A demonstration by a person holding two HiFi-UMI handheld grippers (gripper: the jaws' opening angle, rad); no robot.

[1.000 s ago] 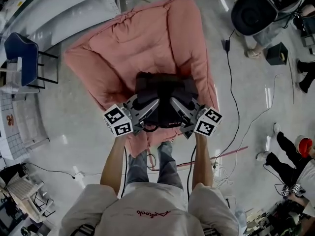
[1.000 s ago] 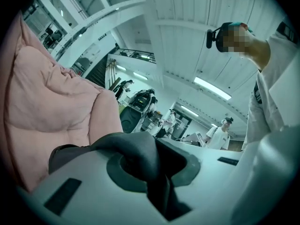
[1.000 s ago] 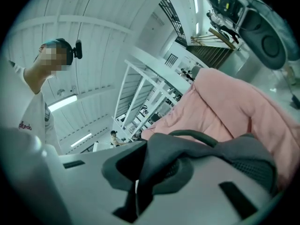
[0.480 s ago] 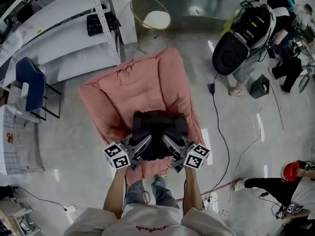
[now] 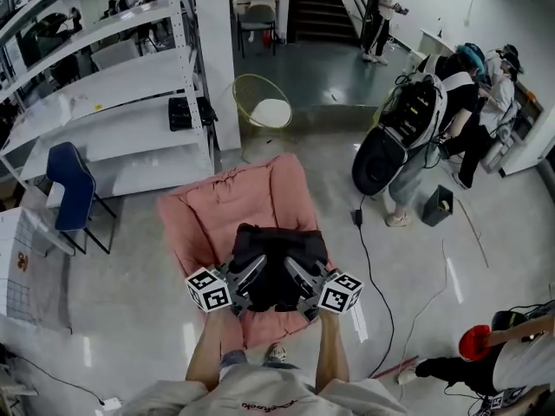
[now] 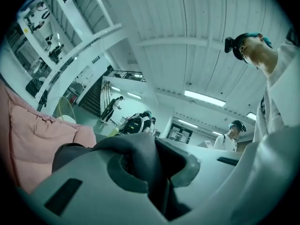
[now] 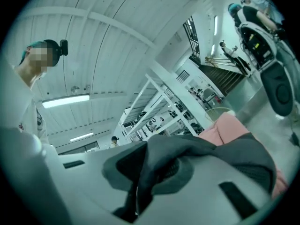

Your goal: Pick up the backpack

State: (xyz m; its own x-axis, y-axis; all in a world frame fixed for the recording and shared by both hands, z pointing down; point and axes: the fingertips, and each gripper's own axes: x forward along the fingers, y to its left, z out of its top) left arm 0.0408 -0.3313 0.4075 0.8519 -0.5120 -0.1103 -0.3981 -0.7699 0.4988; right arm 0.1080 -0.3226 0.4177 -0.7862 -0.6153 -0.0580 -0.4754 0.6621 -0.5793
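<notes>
Left claw and right claw each pinch a fold of the backpack; it looks soft, floppy and light.

backpack between left gripper and right gripper, over the mat, chair behind the mat, shelves off left
</notes>
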